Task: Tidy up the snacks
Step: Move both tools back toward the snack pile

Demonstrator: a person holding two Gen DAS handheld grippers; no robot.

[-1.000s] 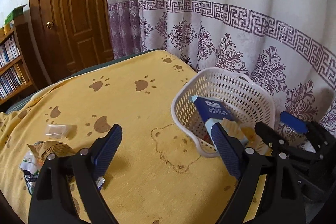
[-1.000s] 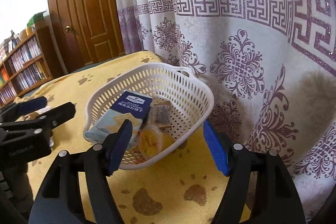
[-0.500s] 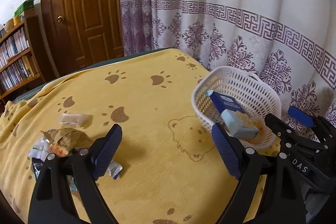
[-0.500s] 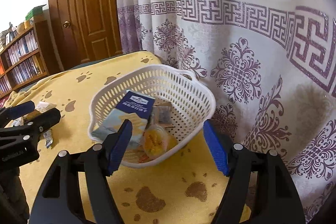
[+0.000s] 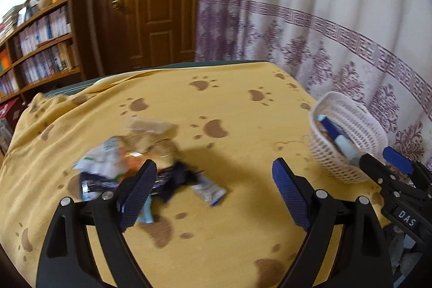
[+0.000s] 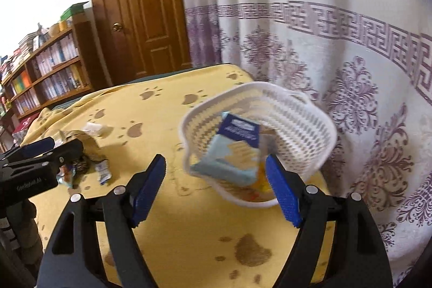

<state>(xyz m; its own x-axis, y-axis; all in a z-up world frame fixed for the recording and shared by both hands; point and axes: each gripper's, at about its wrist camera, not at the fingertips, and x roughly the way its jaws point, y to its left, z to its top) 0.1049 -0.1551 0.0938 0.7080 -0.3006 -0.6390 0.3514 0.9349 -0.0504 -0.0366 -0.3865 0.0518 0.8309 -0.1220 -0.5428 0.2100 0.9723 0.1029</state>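
Hazard: the basket point(image 6: 305, 126) sits at the blanket point(image 5: 243, 220) edge against the curtain point(image 6: 351, 58); a push from a gripper could tip it off. It holds a box point(image 6: 237, 145), leaning on the rim, liable to spill.

Loose snacks point(image 5: 129, 163) lie at 9 o'clock from the basket, well apart; overlapping wrappers may drag together.

Left gripper point(image 5: 213, 196): open, empty, over the pile's near edge. Right gripper point(image 6: 216, 190): jaws opening, empty, before the basket. Nothing obstructs between.

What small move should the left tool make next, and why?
Probably lower the left tool toward the loose snack packets and close on one. Its jaws stand open and hold nothing, the pile lies just ahead on the yellow blanket, and the white basket already holds a blue box.
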